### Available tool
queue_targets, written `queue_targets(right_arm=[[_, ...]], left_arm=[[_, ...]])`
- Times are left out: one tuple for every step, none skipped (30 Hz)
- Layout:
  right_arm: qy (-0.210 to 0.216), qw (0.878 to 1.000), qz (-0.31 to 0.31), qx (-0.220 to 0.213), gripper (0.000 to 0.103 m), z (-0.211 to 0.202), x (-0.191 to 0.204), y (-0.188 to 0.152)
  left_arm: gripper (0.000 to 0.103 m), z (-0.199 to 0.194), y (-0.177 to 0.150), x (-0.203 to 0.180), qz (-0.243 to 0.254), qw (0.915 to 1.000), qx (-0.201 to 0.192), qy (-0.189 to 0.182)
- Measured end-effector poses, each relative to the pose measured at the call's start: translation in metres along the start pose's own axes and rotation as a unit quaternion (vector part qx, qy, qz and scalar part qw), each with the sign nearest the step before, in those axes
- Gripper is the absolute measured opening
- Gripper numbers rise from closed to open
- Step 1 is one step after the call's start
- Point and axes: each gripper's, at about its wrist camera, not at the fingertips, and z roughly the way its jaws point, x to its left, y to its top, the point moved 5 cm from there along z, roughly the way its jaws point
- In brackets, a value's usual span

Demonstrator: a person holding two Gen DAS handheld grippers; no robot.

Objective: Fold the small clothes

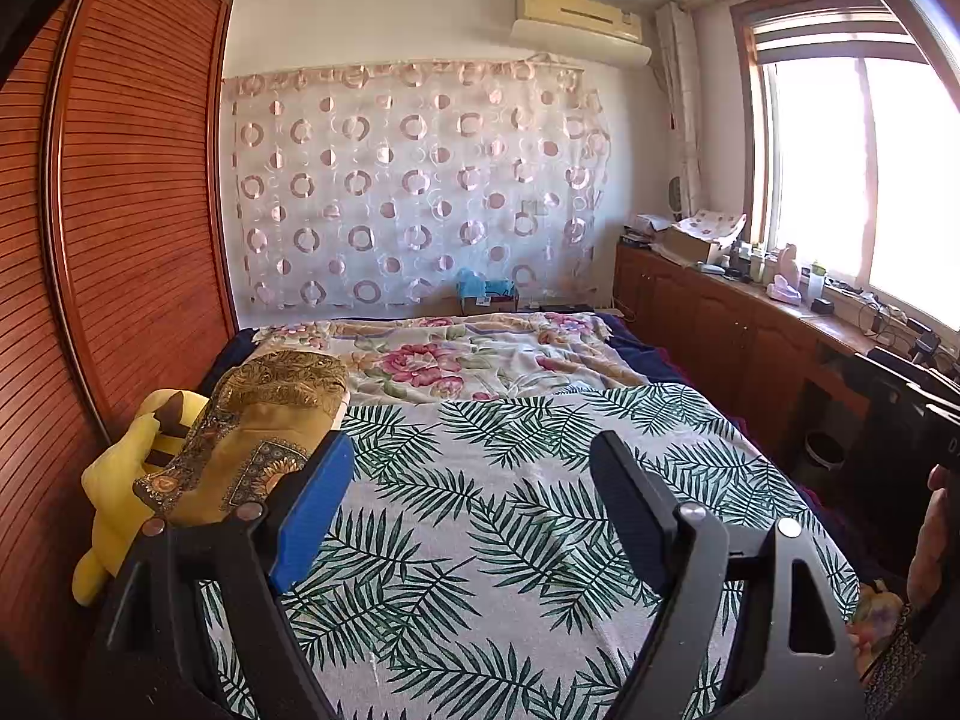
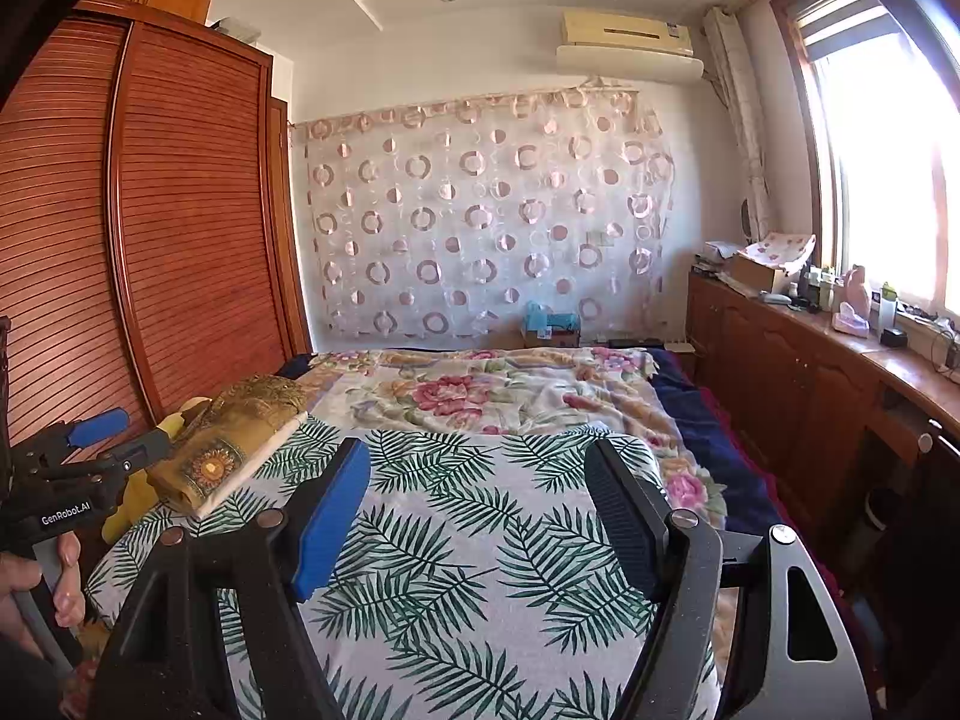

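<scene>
A folded gold-brown patterned garment (image 1: 264,420) lies on the bed's left side, on a white folded piece (image 2: 252,468), next to a yellow plush toy (image 1: 120,480). It also shows in the right wrist view (image 2: 240,438). My left gripper (image 1: 474,480) is open and empty above the palm-leaf cloth (image 1: 510,510), to the right of the garment. My right gripper (image 2: 480,492) is open and empty above the same cloth (image 2: 480,540). The left gripper also shows at the left edge of the right wrist view (image 2: 114,438), open, beside the garment.
A floral blanket (image 1: 468,354) covers the far half of the bed. A wooden wardrobe (image 1: 132,210) stands on the left. Low wooden cabinets (image 1: 720,324) with clutter run under the window on the right. A box (image 1: 486,294) stands at the bed's far end.
</scene>
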Motion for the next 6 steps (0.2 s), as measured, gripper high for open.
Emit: queue_targets(right_arm=[[0.0, 1.0, 0.0, 0.0, 0.076, -0.0002, -0.0001, -0.0001], [0.001, 1.0, 0.001, 0.0, 0.076, -0.0003, -0.0002, 0.0004], [0.001, 1.0, 0.0, 0.0, 0.076, -0.0005, -0.0006, -0.0001], [0.0, 1.0, 0.0, 0.0, 0.076, -0.0005, -0.0005, -0.0002], [0.0, 1.0, 0.0, 0.0, 0.076, -0.0006, -0.0006, 0.0004], [0.001, 1.0, 0.001, -0.001, 0.076, -0.0011, -0.0007, -0.0001]], left_arm=[[0.082, -0.0001, 0.0, 0.0, 0.0, 1.0, 0.0, 0.0], [0.082, 0.0, 0.0001, 0.0, 0.0, 1.0, -0.001, 0.0], [0.082, 0.0, 0.0, -0.0001, -0.001, 1.0, 0.0, 0.0], [0.082, 0.0001, -0.0001, -0.0001, -0.001, 1.0, 0.0, -0.001], [0.082, 0.0008, 0.0006, -0.0006, 0.0, 1.0, 0.0, 0.0], [0.082, 0.0011, 0.0005, -0.0004, 0.0, 1.0, 0.0, 0.0]])
